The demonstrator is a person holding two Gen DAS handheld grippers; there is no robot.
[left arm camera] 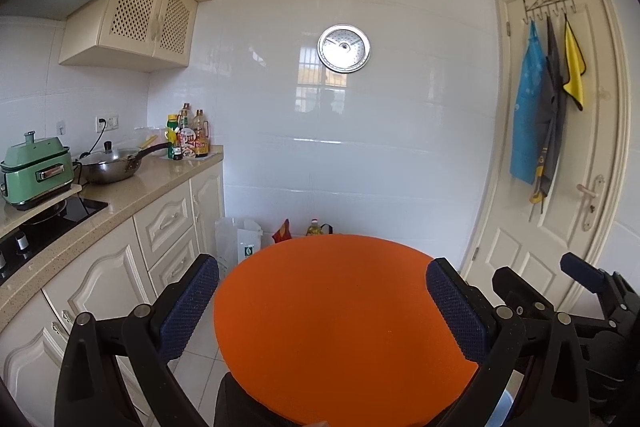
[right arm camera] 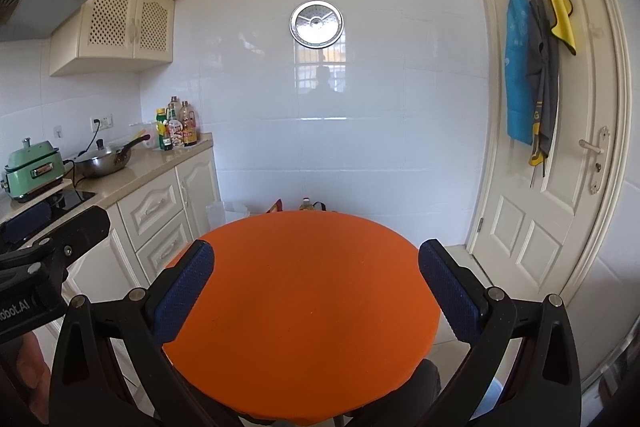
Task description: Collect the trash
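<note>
Two grippers hover over a round orange table, and neither carries anything: the left gripper has its blue-padded jaws spread wide, and the right gripper is spread just as wide, with only bare tabletop showing between the fingers. By my reading the task has not started in any visible way, since no piece of trash sits in a claw and none lies on the orange surface. Likely candidates stand on the floor at about twelve o'clock beyond the table's far edge, against the white tiled wall: a pale plastic bag, a red packet and a yellowish bottle just beside it; whether these count as trash, I cannot tell. Everything remains to be done: finding the pieces, reaching over or around the table, gripping and carrying. Readable writing is scarce. At nine o'clock in the right wrist view the other gripper's body bears white lettering that looks like "obot.AI", cut off at the frame edge. Sauce bottles on the counter at ten o'clock carry red labels too small to read, and the bag's green mark is illegible.
</note>
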